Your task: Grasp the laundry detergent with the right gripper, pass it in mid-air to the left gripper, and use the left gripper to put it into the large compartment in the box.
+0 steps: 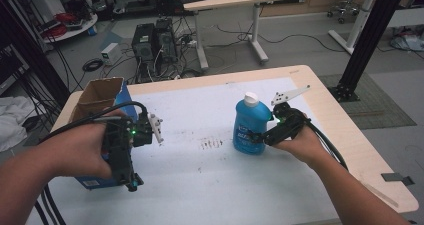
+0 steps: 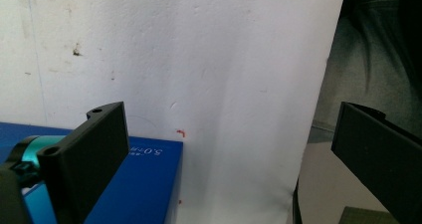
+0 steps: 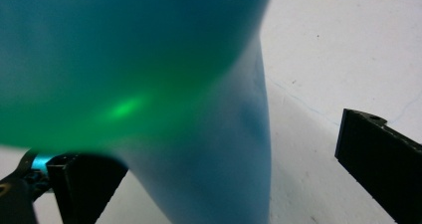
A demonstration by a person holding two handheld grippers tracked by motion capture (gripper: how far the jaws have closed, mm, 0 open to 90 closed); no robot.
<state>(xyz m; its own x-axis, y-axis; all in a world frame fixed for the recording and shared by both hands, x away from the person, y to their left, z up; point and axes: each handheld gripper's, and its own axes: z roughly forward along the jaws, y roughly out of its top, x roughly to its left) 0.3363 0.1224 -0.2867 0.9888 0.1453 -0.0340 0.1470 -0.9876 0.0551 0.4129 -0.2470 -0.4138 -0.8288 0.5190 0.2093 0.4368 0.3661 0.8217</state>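
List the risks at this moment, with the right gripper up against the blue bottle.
1. The tall blue plastic bottle with a white cap stands upright between the right gripper's open jaws; an off-centre closure could tip it.
2. It sits very close to the right gripper's camera and blurs there, so alignment is hard to judge.
3. The left gripper, open, hangs over the blue rectangular box near the table edge; a bump might shove it off.

A blue plastic bottle [image 1: 248,127] with a white cap [image 1: 251,98]; a blue box [image 2: 144,184]; a white table cover [image 1: 210,185].
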